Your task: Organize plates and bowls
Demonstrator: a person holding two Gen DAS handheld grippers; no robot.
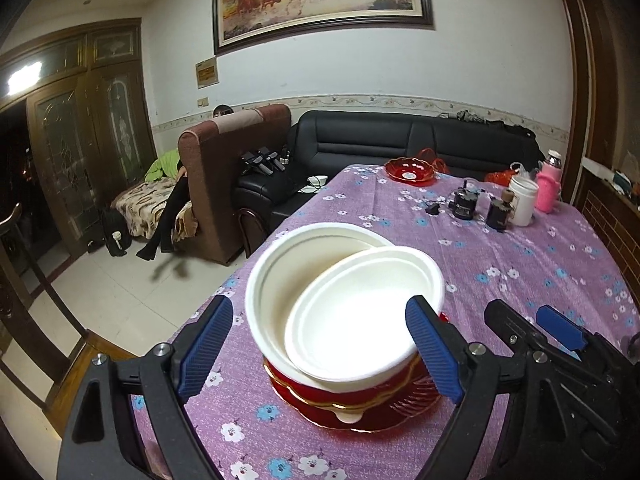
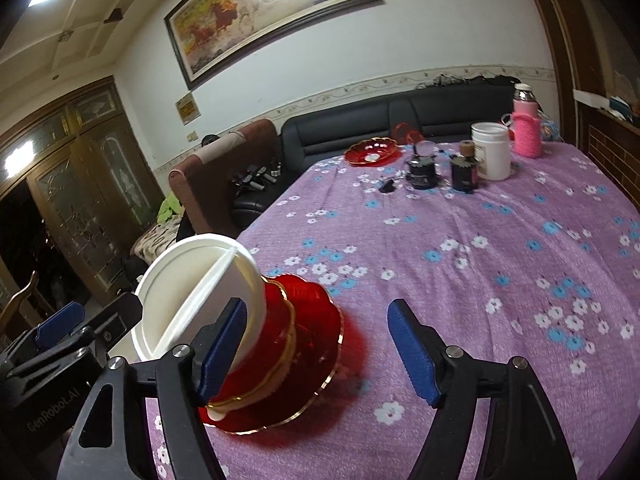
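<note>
A stack stands near the table's front left edge: a large white bowl with a smaller white bowl tilted inside it, on red gold-rimmed plates. My left gripper is open, its blue pads either side of the bowls, not touching. In the right wrist view the white bowls sit on the red plates at lower left. My right gripper is open and empty, just right of the stack. A red dish lies at the far end and also shows in the right wrist view.
The table has a purple flowered cloth. At its far right stand a white jar, a pink bottle and dark small jars. Sofas and a wooden chair stand beyond the table's left edge.
</note>
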